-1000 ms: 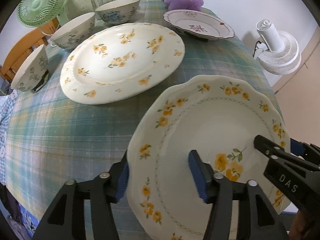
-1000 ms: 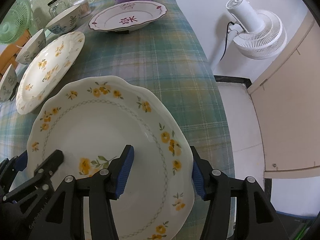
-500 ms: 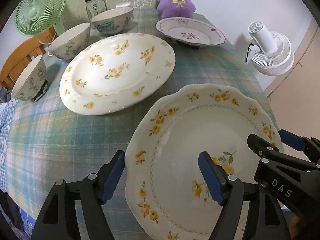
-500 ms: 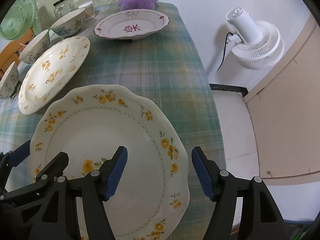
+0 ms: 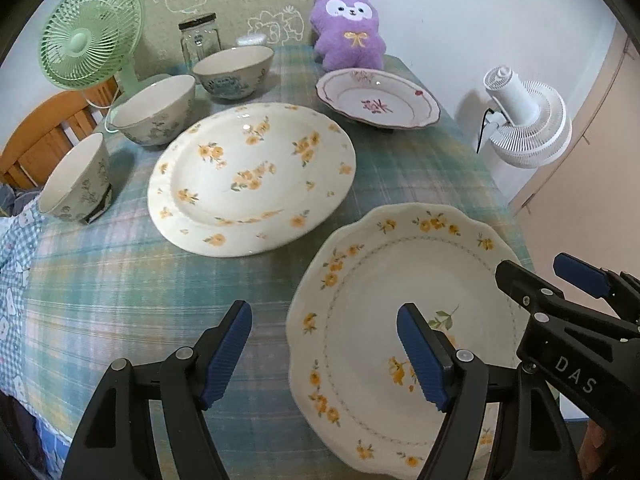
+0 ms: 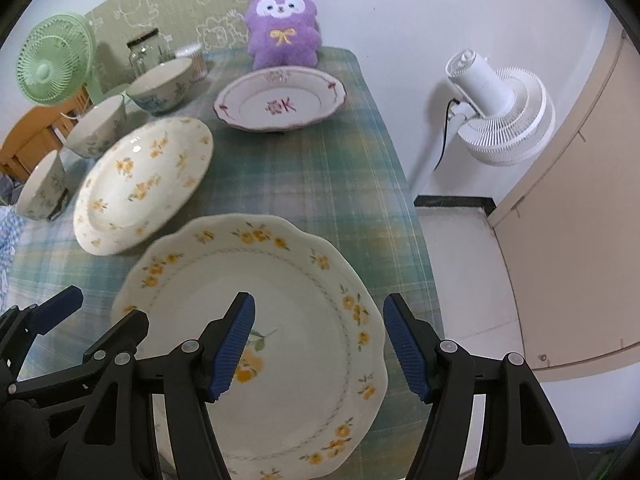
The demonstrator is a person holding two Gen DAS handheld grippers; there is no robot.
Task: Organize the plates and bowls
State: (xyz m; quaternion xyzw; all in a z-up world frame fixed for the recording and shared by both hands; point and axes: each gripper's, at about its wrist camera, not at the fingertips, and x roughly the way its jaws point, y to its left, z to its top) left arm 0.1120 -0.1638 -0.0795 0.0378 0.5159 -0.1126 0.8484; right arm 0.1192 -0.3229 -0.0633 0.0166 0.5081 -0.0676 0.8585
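Hovering nearest the lens, the left gripper point(image 5: 324, 344) has jaws spread wide, pads clear of the scalloped plate point(image 5: 404, 284); its rim sits btwn them, untouched. The right gripper point(image 6: 318, 344) is likewise spread above the plate's opposite edge, gripping nothing; its body reads "DAS" in white.

The scalloped plate, w/ yellow flowers, lies flat at the near right corner of the table, on a green-blue plaid tablecloth point(image 5: 120, 280). Just beyond it to the left: a larger yellow-flower plate point(image 5: 252, 176), apart from the first. Left of that, three bowls in a row: small bowl point(image 5: 76, 180), middle bowl point(image 5: 154, 110), blue-pattern bowl point(image 5: 234, 68). Further back on the right, a red-trimmed plate point(image 5: 378, 98) w/ a red motif at its centre, too small to read.

At the far edge: glass jar point(image 5: 200, 38), purple plush toy point(image 5: 350, 30) w/ a small tag, unreadable. Green desk fan point(image 5: 90, 34) back left, wooden chair point(image 5: 44, 136) beside it. White floor fan point(image 5: 524, 118) stands right of the table, against a white wall.
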